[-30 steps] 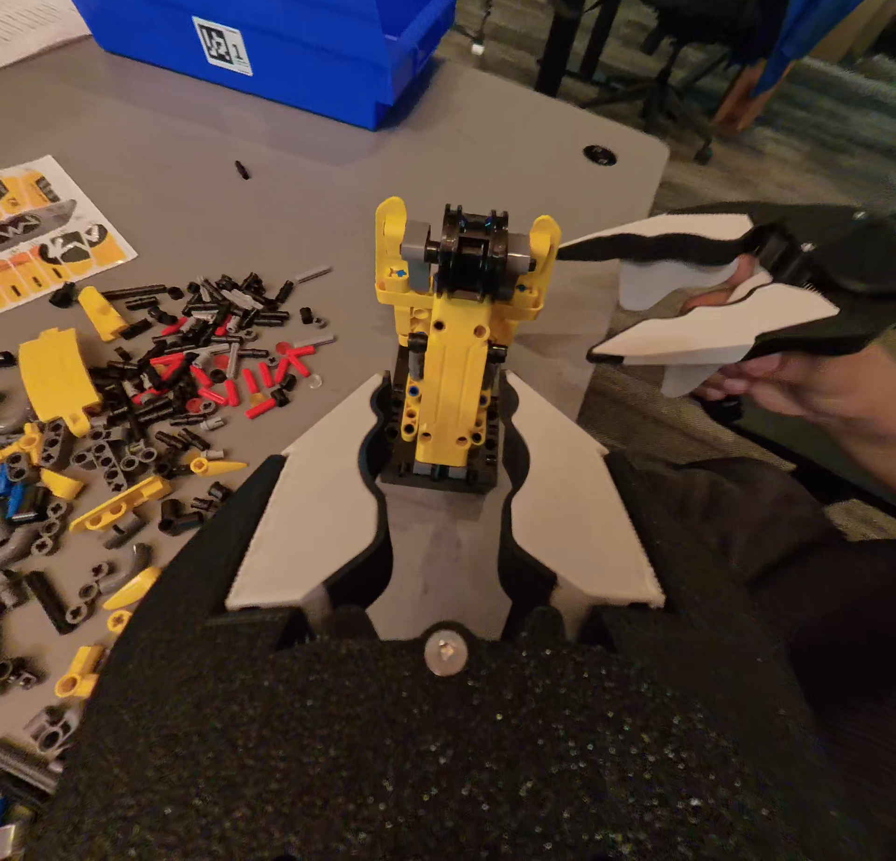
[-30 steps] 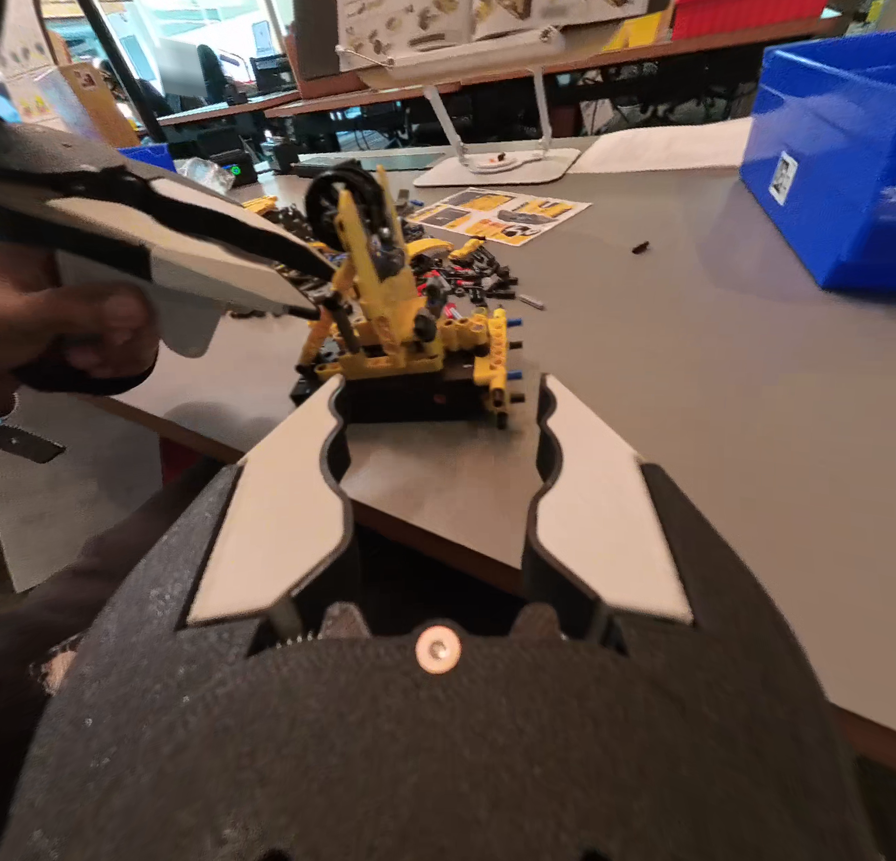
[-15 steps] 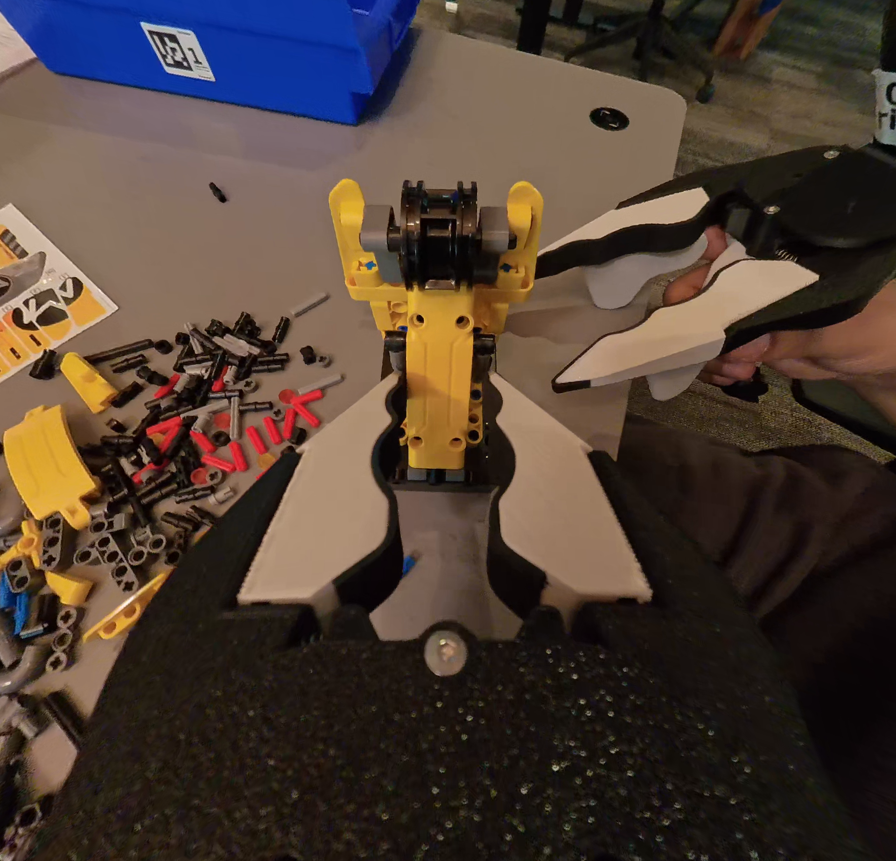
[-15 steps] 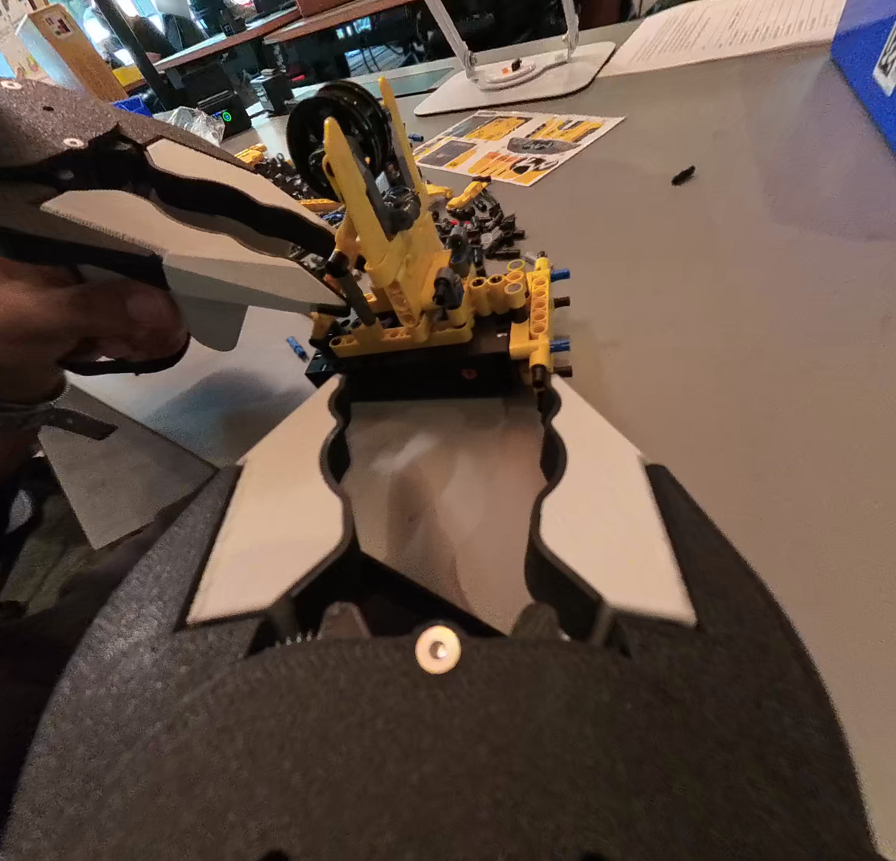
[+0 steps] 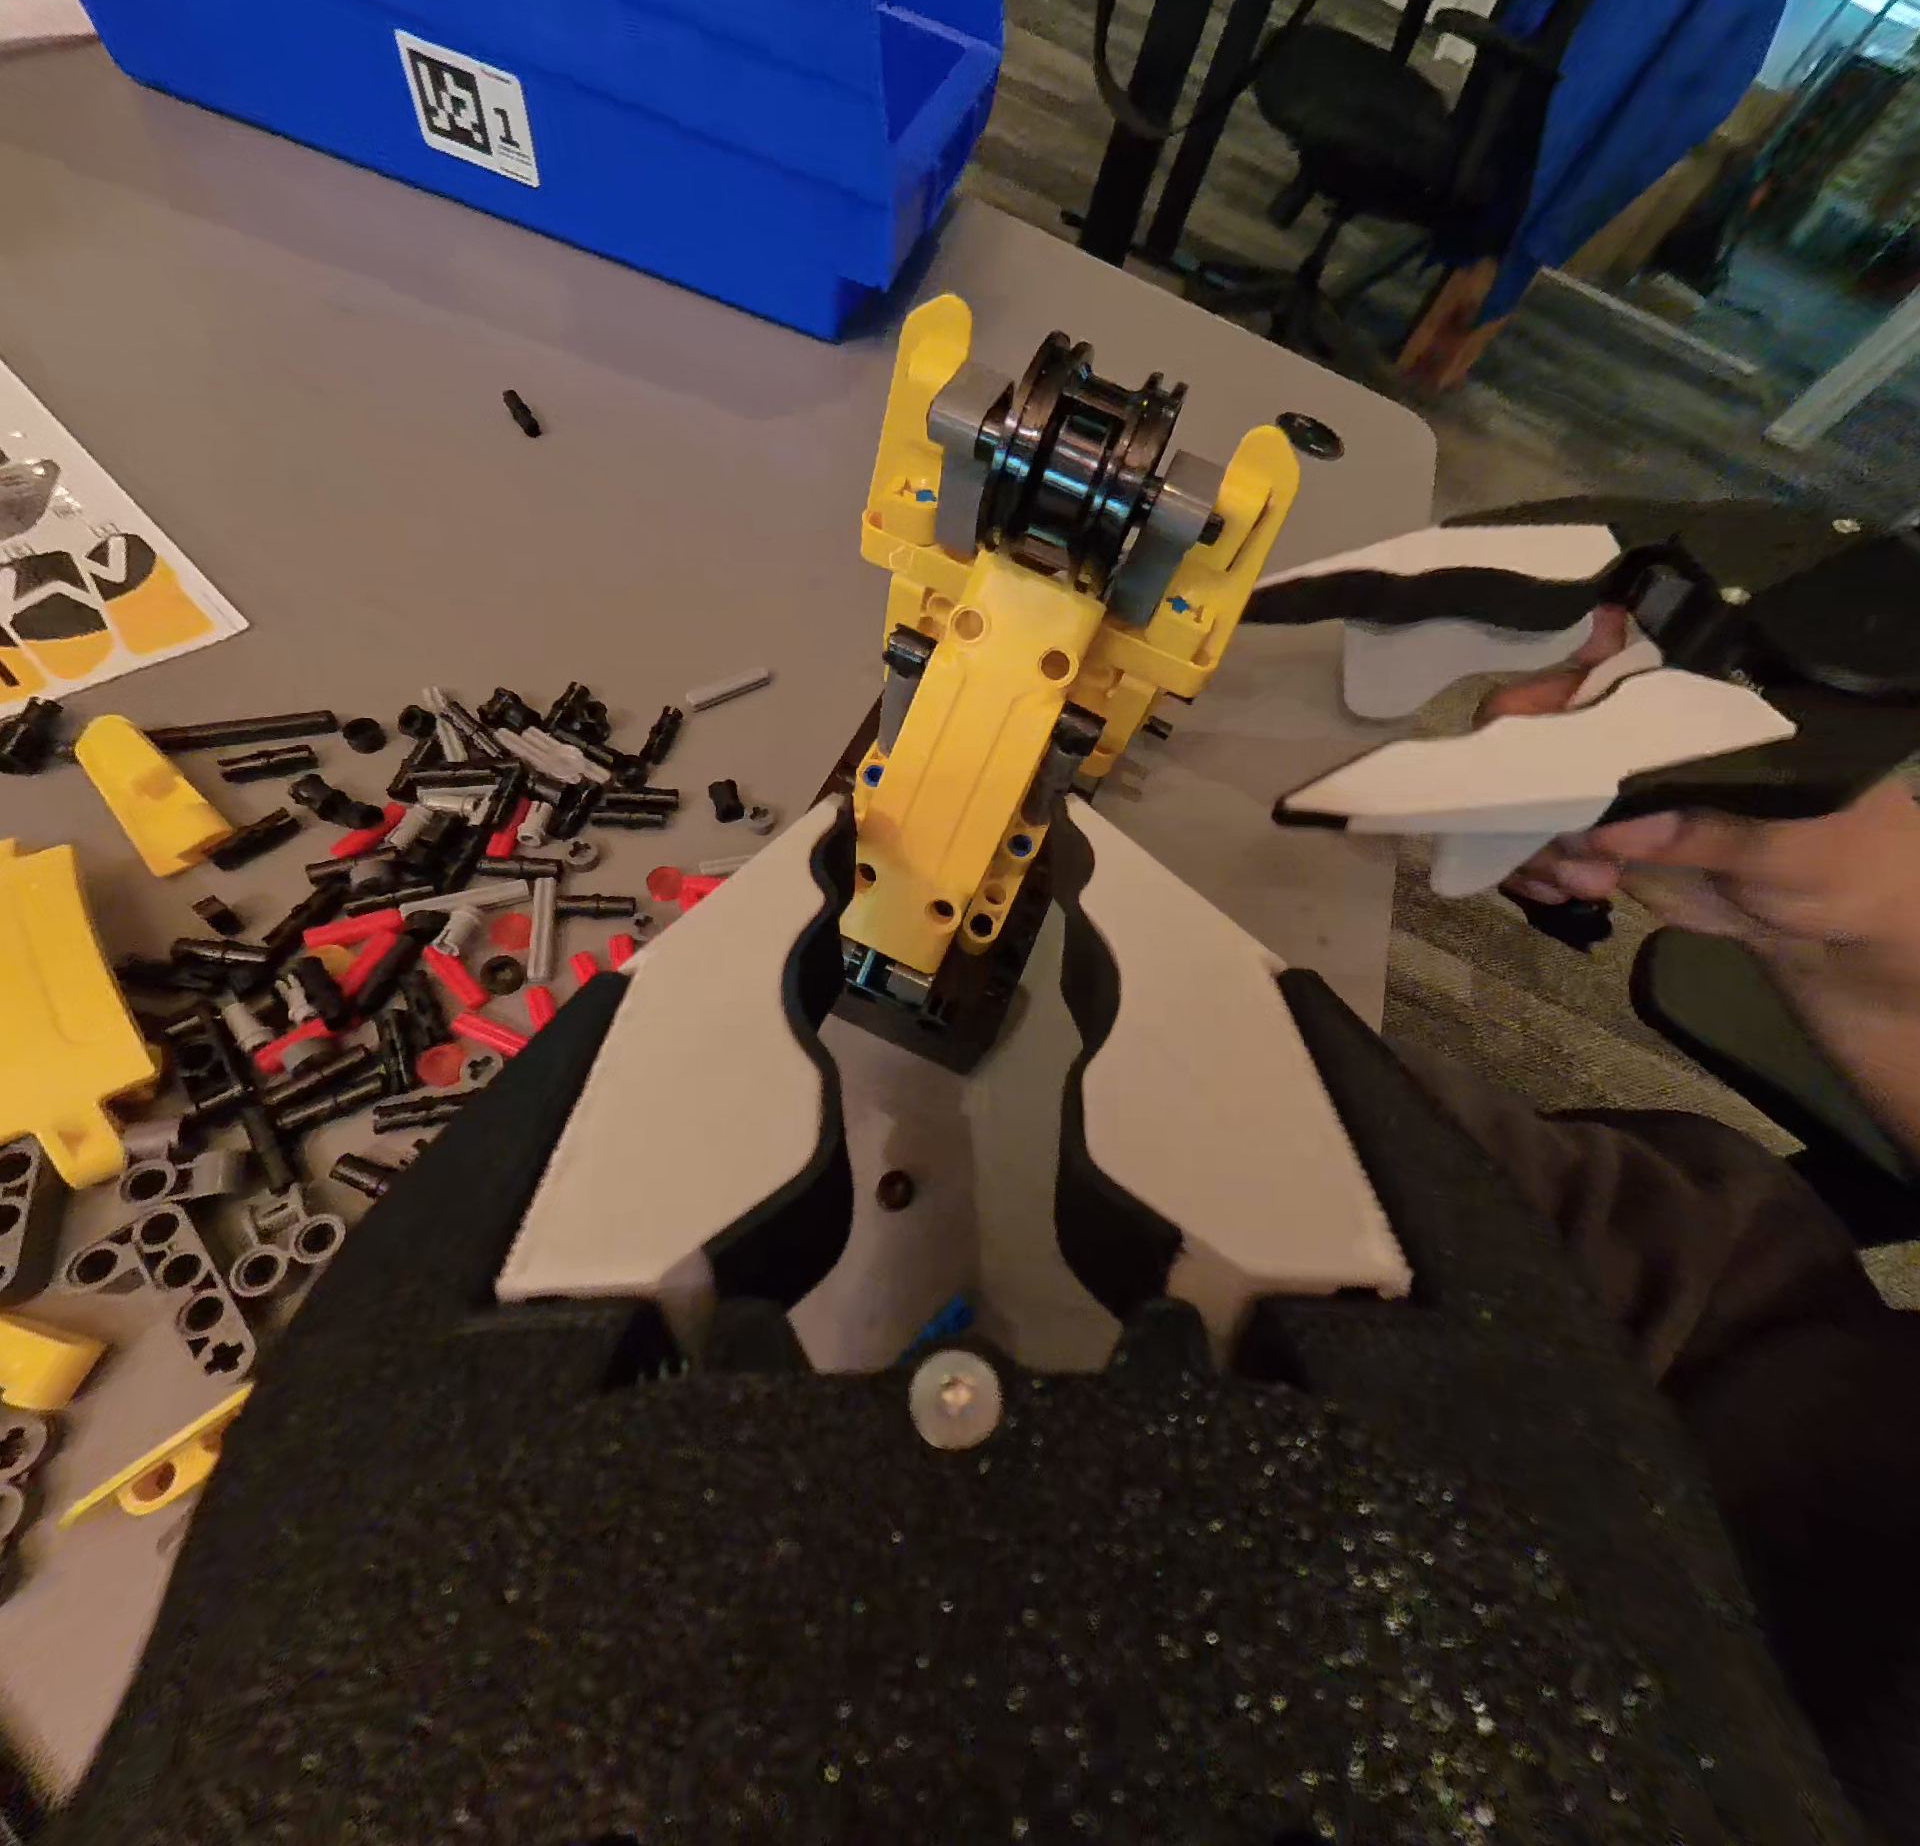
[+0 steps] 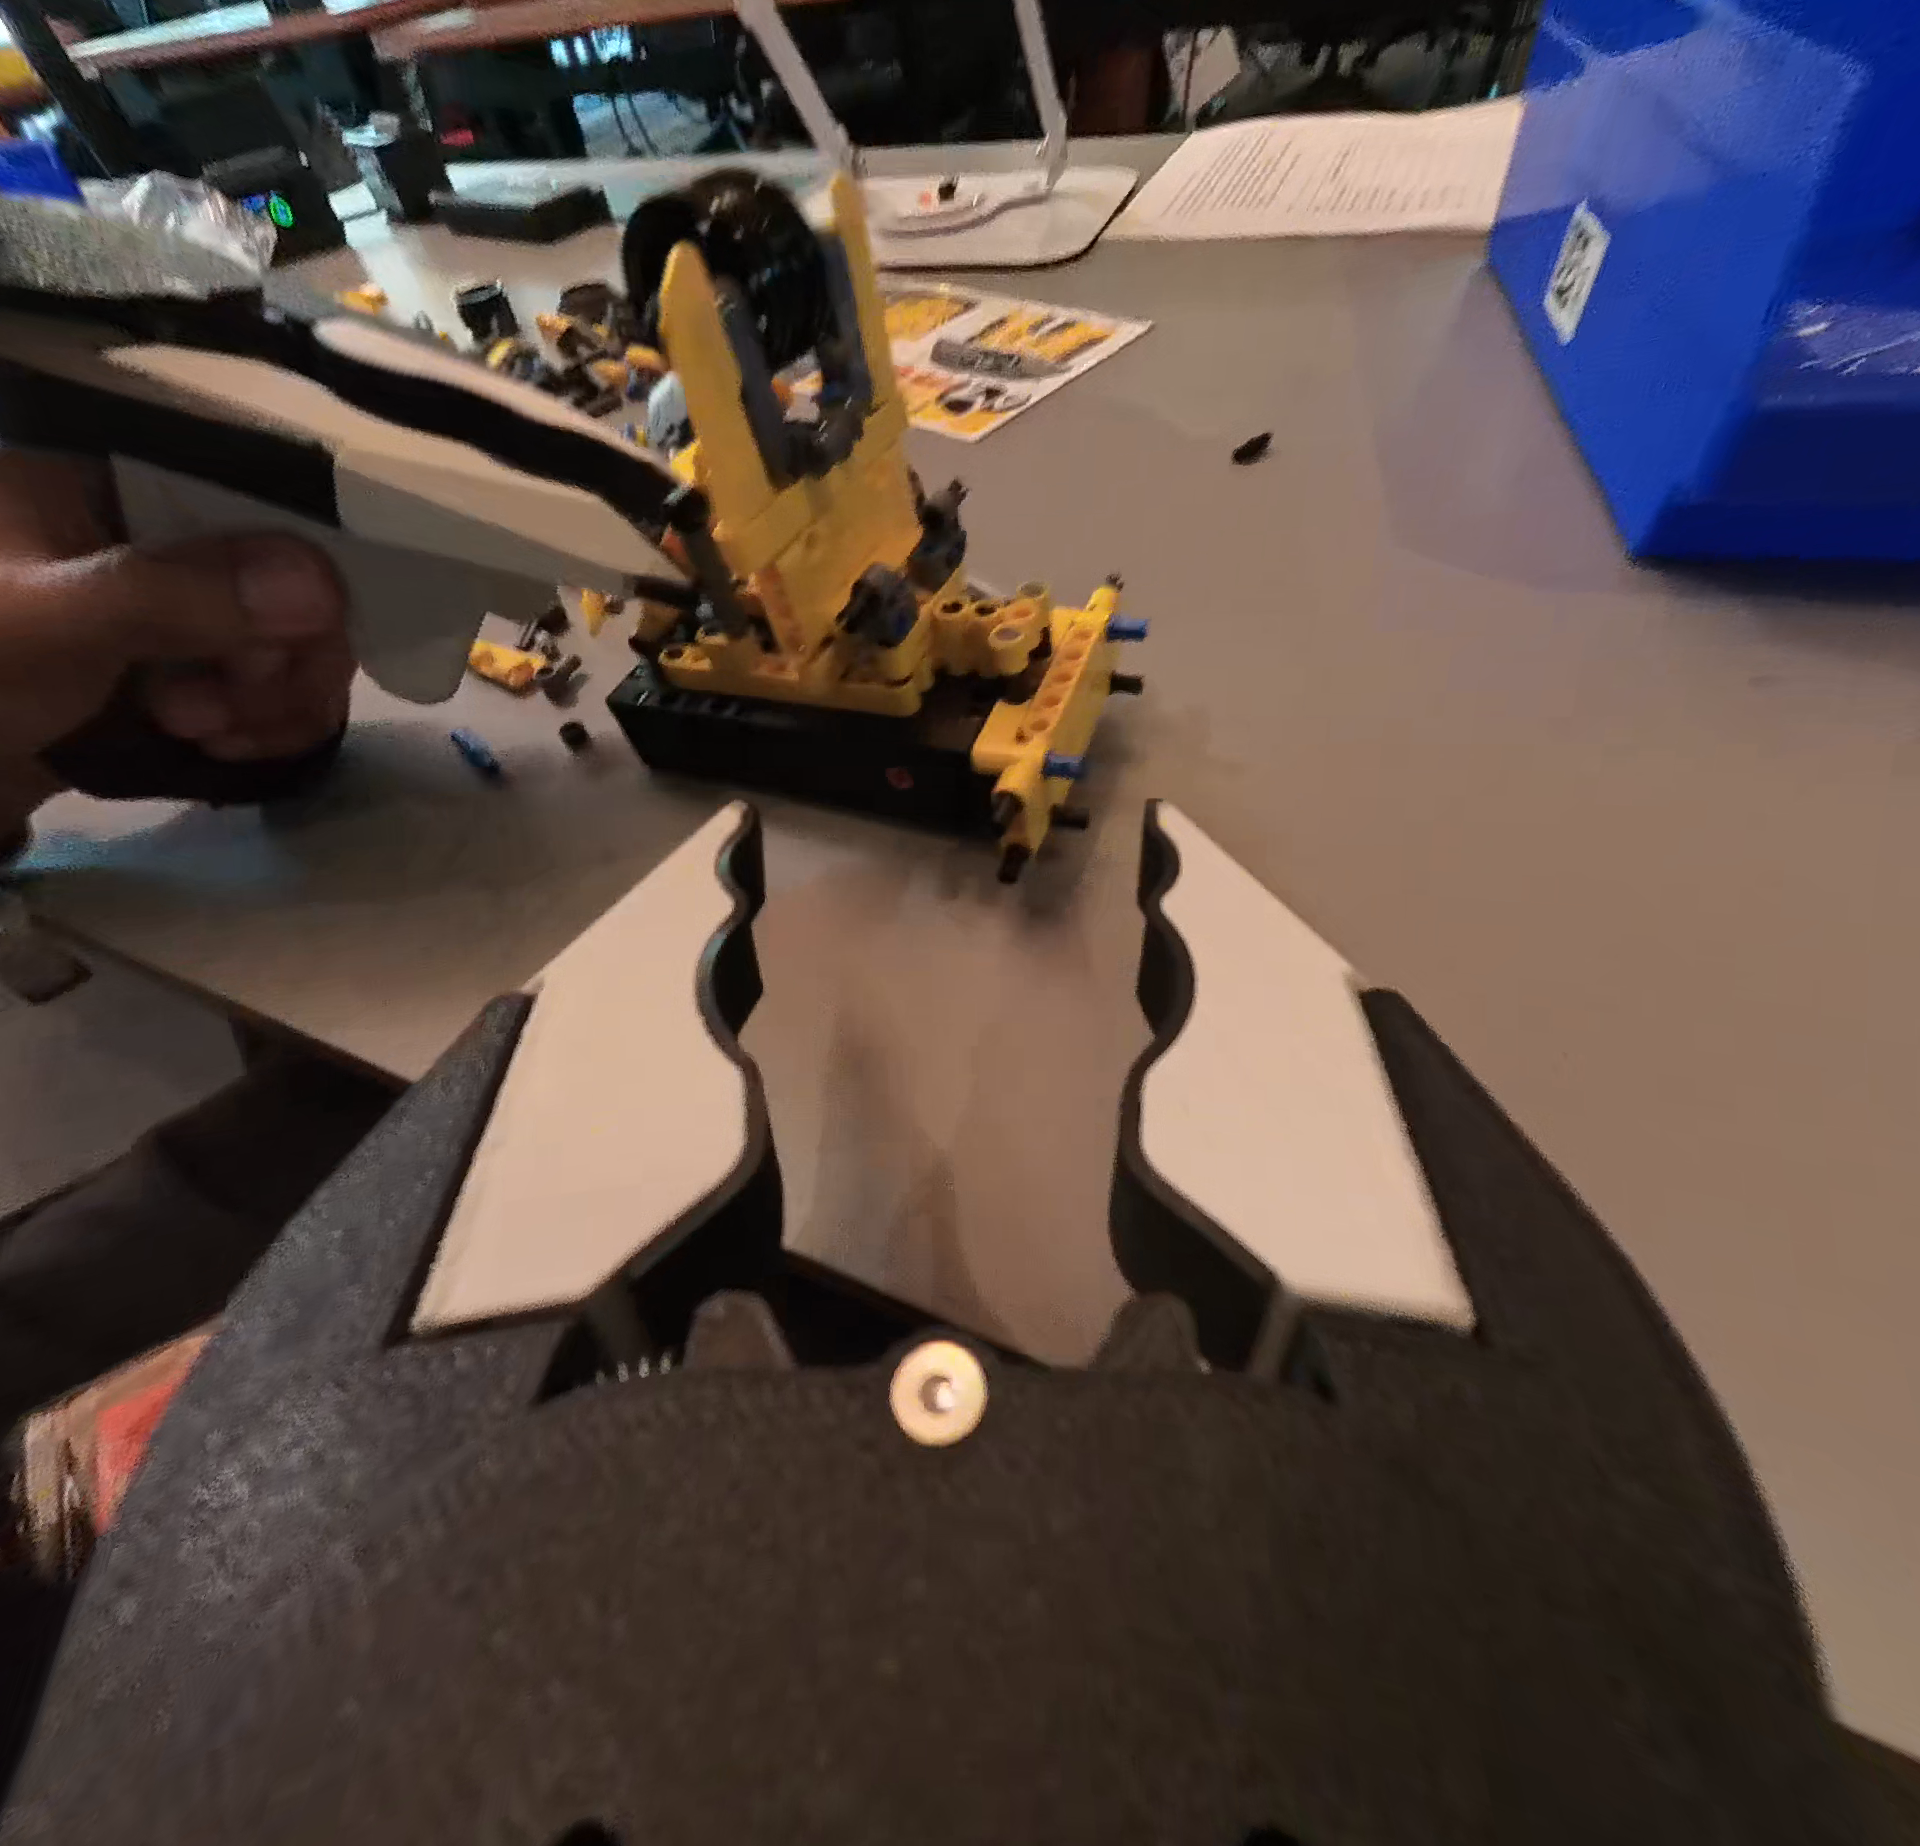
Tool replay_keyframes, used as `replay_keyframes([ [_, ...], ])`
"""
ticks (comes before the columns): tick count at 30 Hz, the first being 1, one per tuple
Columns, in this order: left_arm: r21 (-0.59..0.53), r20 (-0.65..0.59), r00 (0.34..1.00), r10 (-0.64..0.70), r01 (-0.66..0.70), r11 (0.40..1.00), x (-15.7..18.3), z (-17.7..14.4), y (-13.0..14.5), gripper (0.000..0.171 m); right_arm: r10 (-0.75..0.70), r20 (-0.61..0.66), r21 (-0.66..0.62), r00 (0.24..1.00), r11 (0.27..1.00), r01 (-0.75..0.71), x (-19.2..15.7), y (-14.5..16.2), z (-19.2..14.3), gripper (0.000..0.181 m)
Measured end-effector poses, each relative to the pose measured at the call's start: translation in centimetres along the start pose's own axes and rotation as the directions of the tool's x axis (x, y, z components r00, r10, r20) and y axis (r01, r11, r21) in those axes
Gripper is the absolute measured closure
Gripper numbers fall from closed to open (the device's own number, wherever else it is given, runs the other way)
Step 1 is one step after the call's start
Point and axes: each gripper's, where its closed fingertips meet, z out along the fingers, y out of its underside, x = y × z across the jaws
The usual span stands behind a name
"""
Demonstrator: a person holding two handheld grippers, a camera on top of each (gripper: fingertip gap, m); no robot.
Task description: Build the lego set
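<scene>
The yellow brick model (image 5: 977, 757) is clamped by the left gripper (image 5: 951, 840); the right gripper (image 6: 951, 830) is held apart, empty, beside it.

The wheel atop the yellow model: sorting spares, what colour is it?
Black wheel, clearest in the left wrist view.

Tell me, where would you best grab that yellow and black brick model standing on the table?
Probably the low black base of the brick model, taken from the side. It is flat-sided and blocky, while the tall yellow tower leans and carries a wheel, so a grip there looks less steady.
</scene>
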Motion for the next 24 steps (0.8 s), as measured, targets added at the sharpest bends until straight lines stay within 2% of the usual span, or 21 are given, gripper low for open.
replay_keyframes([
  [3, -0.003, 0.01, 1.0, 0.004, -0.004, 1.0, 0.0, 0.0, 0.1, 0.134, 0.027, 0.014, 0.033, 1.0, 0.999, -0.028, 1.2, -1.2, 0.1, 0.11],
  [5, -0.009, 0.024, 0.999, 0.023, -0.022, 1.0, 0.0, 0.1, 0.1, 0.134, 0.074, 0.071, 0.033, 0.995, 0.997, -0.076, 1.4, -1.6, 0.5, 0.11],
  [8, -0.032, 0.049, 0.998, 0.043, -0.042, 0.999, -0.1, 0.3, 0.4, 0.134, 0.187, 0.202, -0.069, 0.961, 0.982, -0.177, 0.5, -0.4, 1.5, 0.11],
  [9, -0.031, 0.055, 0.997, 0.05, -0.048, 0.998, -0.1, 0.3, 0.4, 0.134, 0.212, 0.242, -0.09, 0.947, 0.977, -0.196, 0.0, -0.2, 1.7, 0.115],
  [11, -0.034, 0.063, 0.996, 0.057, -0.055, 0.998, -0.1, 0.3, 0.4, 0.134, 0.236, 0.272, -0.083, 0.933, 0.972, -0.221, -0.6, -0.5, 1.8, 0.112],
  [14, -0.034, 0.064, 0.997, 0.053, -0.051, 0.998, -0.2, 0.2, 0.4, 0.134, 0.175, 0.245, -0.072, 0.954, 0.984, -0.162, -0.9, -0.2, 1.9, 0.11],
  [18, -0.039, 0.042, 0.998, 0.047, -0.046, 0.998, -0.2, 0.0, 0.6, 0.134, -0.015, 0.199, -0.114, 0.98, 0.993, 0.038, -1.3, 1.1, 1.7, 0.11],
  [21, -0.044, 0.024, 0.999, 0.045, -0.044, 0.998, -0.1, -0.1, 0.6, 0.134, -0.121, 0.213, -0.14, 0.97, 0.978, 0.152, -1.7, 1.5, 1.2, 0.119],
  [24, -0.047, 0.023, 0.998, 0.055, -0.053, 0.997, -0.1, -0.2, 0.7, 0.134, -0.169, 0.186, -0.114, 0.968, 0.975, 0.192, -0.8, 0.8, 1.3, 0.138],
])
